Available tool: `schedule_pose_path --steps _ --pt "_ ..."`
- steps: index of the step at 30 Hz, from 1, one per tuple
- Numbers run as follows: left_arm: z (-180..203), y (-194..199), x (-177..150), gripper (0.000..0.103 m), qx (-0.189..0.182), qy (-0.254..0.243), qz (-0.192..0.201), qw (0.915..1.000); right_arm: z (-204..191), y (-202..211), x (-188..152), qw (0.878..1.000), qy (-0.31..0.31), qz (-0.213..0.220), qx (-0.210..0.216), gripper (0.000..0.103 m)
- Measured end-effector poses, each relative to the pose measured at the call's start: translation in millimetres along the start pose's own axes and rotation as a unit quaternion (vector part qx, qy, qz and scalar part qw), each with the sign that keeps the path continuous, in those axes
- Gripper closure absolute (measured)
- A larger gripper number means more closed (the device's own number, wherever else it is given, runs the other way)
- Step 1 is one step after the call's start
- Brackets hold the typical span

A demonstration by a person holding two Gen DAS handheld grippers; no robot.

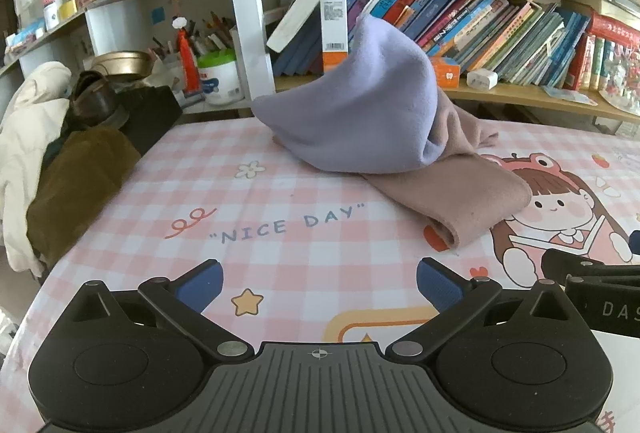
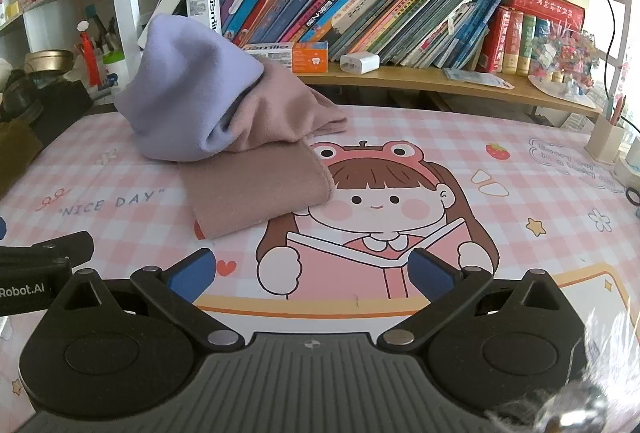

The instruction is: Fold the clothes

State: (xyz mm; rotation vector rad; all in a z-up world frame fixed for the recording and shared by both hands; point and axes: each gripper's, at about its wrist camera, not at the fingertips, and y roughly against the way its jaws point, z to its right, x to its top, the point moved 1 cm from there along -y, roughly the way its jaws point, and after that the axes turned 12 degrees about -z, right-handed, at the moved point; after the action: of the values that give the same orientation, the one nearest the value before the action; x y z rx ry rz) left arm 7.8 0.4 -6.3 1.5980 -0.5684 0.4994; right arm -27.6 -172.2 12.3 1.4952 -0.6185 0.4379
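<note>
A lilac cloth (image 1: 352, 113) sits heaped in a peak at the back of the table, lying partly over a dusty-pink cloth (image 1: 460, 193) that looks folded and stretches toward the front right. Both show in the right wrist view too, lilac cloth (image 2: 188, 93) above pink cloth (image 2: 256, 189). My left gripper (image 1: 319, 287) is open and empty, low over the table, well short of the cloths. My right gripper (image 2: 311, 273) is open and empty, also short of the pink cloth. The right gripper's body (image 1: 596, 285) shows at the right edge of the left wrist view.
The table (image 1: 280, 201) has a pink checked cover with a cartoon girl. A bookshelf (image 2: 400, 17) full of books runs behind it. Jackets and a shoe (image 1: 72, 161) are piled at the left edge. A pen holder (image 2: 606, 137) stands at the far right.
</note>
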Motion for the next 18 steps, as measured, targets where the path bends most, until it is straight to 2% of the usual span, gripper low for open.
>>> schedule_pose_path --steps 4,6,11,18 --pt "2.2 -0.1 0.2 0.0 0.005 -0.004 -0.002 1.0 0.2 1.4 0.6 1.0 -0.002 -0.001 0.002 0.0" --pt "-5.8 -3.1 -3.3 0.0 -0.008 0.0 -0.006 0.9999 -0.1 -1.5 -0.2 1.0 -0.003 -0.002 0.003 0.0" --pt "-0.6 -1.2 0.8 0.0 -0.013 -0.003 -0.016 0.9998 -2.1 -5.3 -3.6 1.0 -0.004 -0.004 0.004 0.0" --pt "0.2 -0.7 -1.9 0.0 -0.014 -0.004 -0.011 0.9998 -1.0 -6.0 -2.4 1.0 -0.002 -0.008 0.006 0.0"
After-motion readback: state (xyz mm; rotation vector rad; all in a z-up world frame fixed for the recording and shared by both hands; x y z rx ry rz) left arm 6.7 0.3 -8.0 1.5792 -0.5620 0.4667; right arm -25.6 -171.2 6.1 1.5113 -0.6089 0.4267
